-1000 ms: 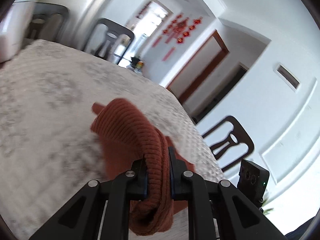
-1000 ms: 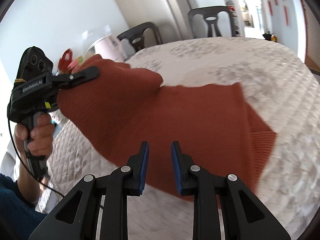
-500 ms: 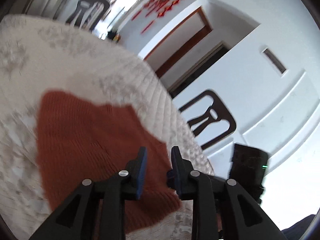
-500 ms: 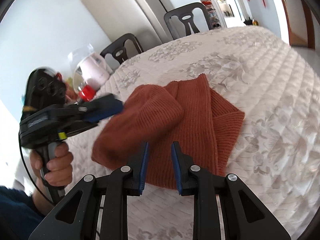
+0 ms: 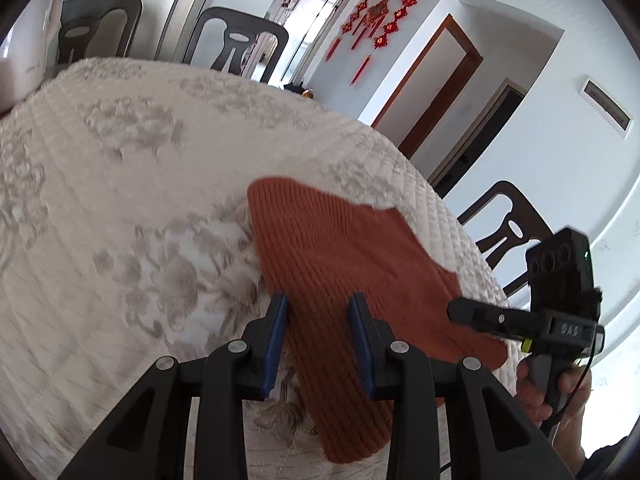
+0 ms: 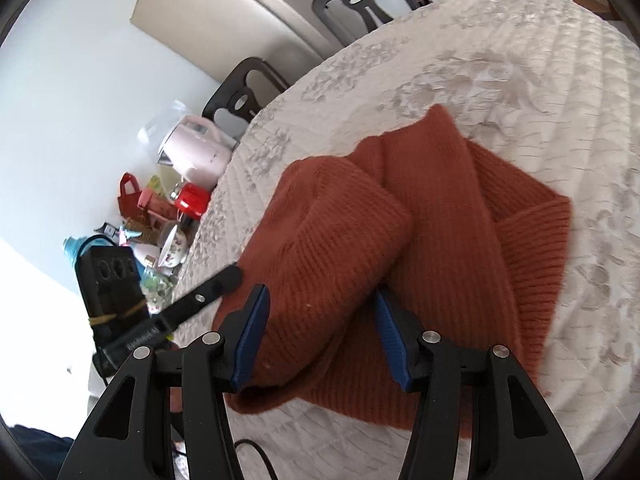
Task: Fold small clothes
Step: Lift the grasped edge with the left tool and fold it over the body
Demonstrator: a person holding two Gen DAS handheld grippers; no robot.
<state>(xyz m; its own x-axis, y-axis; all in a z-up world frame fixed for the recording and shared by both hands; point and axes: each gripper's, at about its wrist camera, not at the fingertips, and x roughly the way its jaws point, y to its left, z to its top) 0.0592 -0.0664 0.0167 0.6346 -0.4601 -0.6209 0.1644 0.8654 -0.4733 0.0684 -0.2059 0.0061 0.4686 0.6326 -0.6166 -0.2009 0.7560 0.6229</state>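
A rust-orange knitted sweater [image 6: 440, 240] lies folded over itself on the quilted white tablecloth [image 6: 520, 60], with one flap doubled over on top. It also shows in the left wrist view [image 5: 340, 256]. My left gripper [image 5: 320, 340] is open just above the sweater's near edge, holding nothing. My right gripper [image 6: 320, 332] is open wide, its jaws on either side of the folded flap without closing on it. Each gripper shows in the other's view, the right one [image 5: 480, 314] and the left one [image 6: 224, 280].
Dark chairs [image 5: 236, 36] stand around the table. At the table's far left end sit a pink kettle [image 6: 196, 152], a red container [image 6: 192, 200], a cup and other clutter. A dark chair [image 5: 508, 228] stands beside the right table edge.
The left gripper let go of the sweater sleeve after laying it across the body, and opened. The right gripper opened wider and moved in over the folded flap.
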